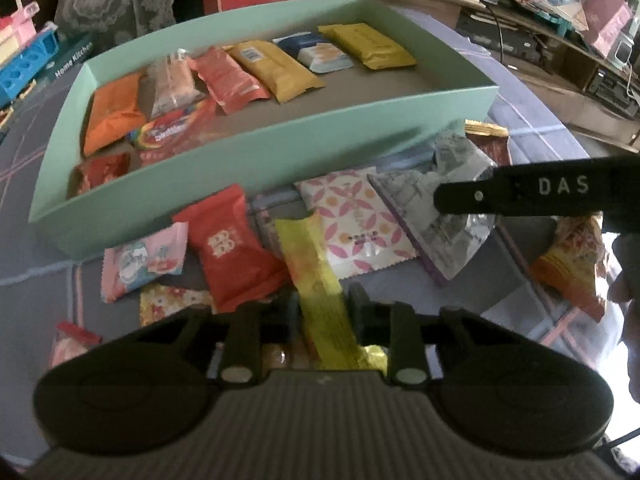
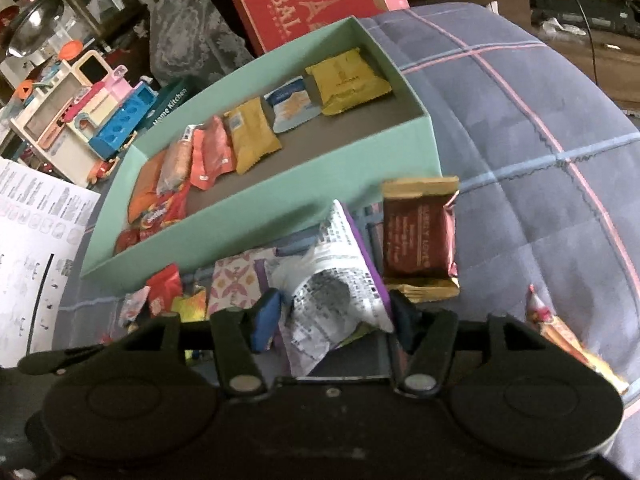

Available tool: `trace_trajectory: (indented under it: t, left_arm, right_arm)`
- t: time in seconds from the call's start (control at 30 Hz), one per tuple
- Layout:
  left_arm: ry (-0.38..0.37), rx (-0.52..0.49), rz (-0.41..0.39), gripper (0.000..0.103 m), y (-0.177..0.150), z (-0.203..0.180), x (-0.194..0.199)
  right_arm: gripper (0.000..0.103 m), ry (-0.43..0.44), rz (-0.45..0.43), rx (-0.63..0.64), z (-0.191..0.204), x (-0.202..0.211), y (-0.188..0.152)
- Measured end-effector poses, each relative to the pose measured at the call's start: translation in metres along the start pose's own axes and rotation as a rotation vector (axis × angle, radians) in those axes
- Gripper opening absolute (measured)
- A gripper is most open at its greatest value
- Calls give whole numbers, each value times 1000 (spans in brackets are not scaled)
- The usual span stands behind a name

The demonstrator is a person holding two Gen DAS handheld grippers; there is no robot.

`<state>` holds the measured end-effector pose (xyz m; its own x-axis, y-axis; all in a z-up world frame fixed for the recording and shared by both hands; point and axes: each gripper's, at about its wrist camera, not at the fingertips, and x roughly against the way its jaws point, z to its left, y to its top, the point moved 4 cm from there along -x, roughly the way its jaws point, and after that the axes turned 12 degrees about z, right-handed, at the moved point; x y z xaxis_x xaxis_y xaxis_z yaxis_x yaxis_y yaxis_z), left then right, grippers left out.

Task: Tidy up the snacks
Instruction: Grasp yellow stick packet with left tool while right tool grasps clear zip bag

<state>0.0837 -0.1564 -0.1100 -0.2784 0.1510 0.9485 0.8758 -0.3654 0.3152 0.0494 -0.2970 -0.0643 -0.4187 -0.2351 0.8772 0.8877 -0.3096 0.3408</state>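
A mint green box (image 1: 256,148) (image 2: 280,188) holds a row of several snack packs. Loose snacks lie in front of it on the blue plaid cloth. My left gripper (image 1: 320,312) is shut on a long yellow snack bar (image 1: 316,276). My right gripper (image 2: 334,314) is shut on a grey-and-white patterned packet with a purple edge (image 2: 340,280), which also shows in the left wrist view (image 1: 440,216) under the right gripper's black arm (image 1: 540,192). A brown chocolate pack (image 2: 418,236) lies just right of the packet.
Loose around the grippers: a red pack (image 1: 232,256), a pink pack (image 1: 144,260), a pink-patterned white pack (image 1: 356,224), an orange pack (image 1: 576,264). A red "Global" box (image 2: 304,0) stands behind the green box. Toys (image 2: 80,112) and a paper sheet (image 2: 32,240) lie left.
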Motion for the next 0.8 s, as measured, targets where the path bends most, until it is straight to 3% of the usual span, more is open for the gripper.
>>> trace_trajectory:
  t: [0.07,0.13,0.43,0.53,0.7,0.8]
  left_arm:
    - [-7,20,5,22,-1,5,2]
    - [-20,45,8,20,-1,11,5]
    - [-65,55,-48,20,-7,13,32]
    - [-78,59,-63,20,-9,10,41]
    - [-80,57,-84,20,-8,10,49]
    - [-85,68,-76,20,-11,12,48]
  right_arm:
    - [49,-12,-7,27,3,2,-1]
    - [46,-4,-16,35,4,8,-1]
    - [42,-4,-70,60,9,40,-2]
    - [22,3,-84,57,8,50,-3]
    - [22,-19,-64,58,3,54,-2]
    - [26,-21,-40,-19,-9,48,-5]
